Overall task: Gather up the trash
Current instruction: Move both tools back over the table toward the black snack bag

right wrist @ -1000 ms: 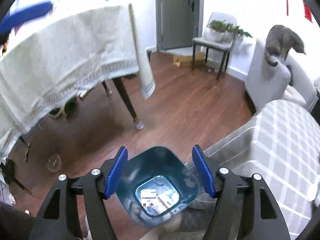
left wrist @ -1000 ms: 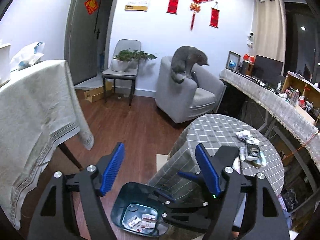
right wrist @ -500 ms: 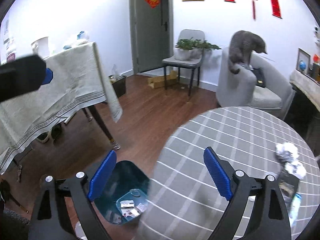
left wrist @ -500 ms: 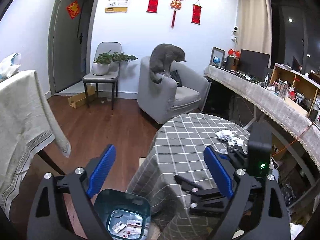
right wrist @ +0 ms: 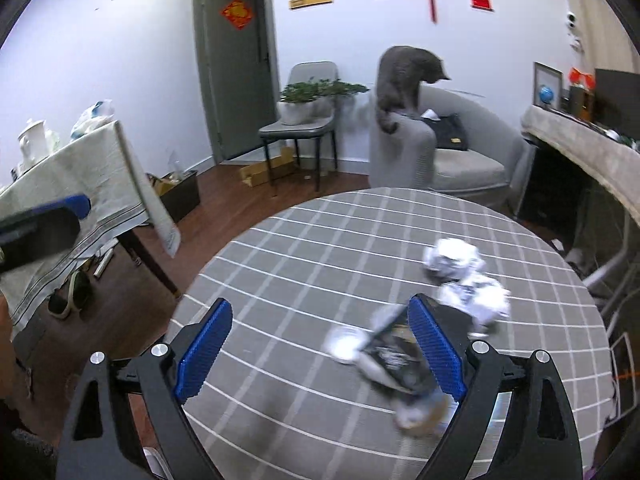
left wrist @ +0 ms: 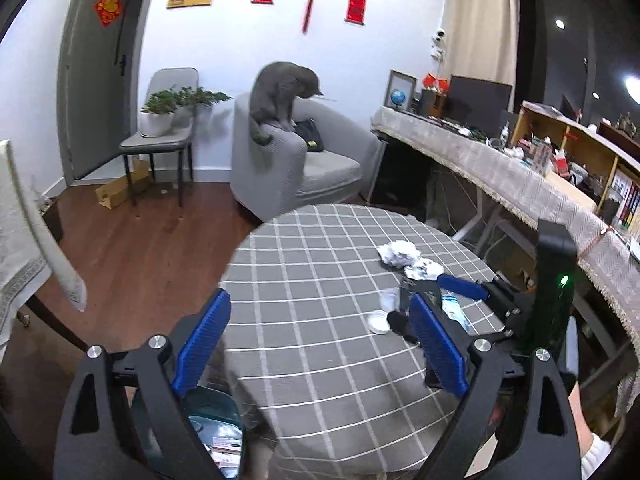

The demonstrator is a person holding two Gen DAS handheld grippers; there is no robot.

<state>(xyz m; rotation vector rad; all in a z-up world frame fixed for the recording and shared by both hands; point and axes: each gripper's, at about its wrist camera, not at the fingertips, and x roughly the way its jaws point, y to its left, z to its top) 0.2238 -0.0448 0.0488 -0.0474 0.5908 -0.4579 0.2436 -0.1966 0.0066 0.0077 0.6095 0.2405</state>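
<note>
Nearest the left wrist camera, the left tongs (left wrist: 320,344) stand spread wide with nothing between their blue ribbed pads, hanging over the near edge of the round surface draped in a grey cloth with a white grid (left wrist: 320,360). Low at the frame's bottom, beside that edge, sits the dark teal plastic waste bin (left wrist: 216,424), and a few small white and red wrappers lie on its bottom, so some of the collecting looks done. The right tongs (right wrist: 320,344) are likewise released and empty, poised above the cloth with their right pad just over the remaining litter. That litter is the job left: a flattened dark printed packet (right wrist: 400,356), blurred in the right wrist view, with a small round white lid (left wrist: 378,322) just beside it, and past those 2 crumpled balls of white and silver paper (left wrist: 400,254), touching each other toward the surface's far right. None of these is gripped yet; judging by its place, the packet is the likeliest next pick for the right tongs. Farther off, a grey cat (left wrist: 284,96) perches on the arm of a pale grey armchair (left wrist: 320,168), well apart from the work.
</note>
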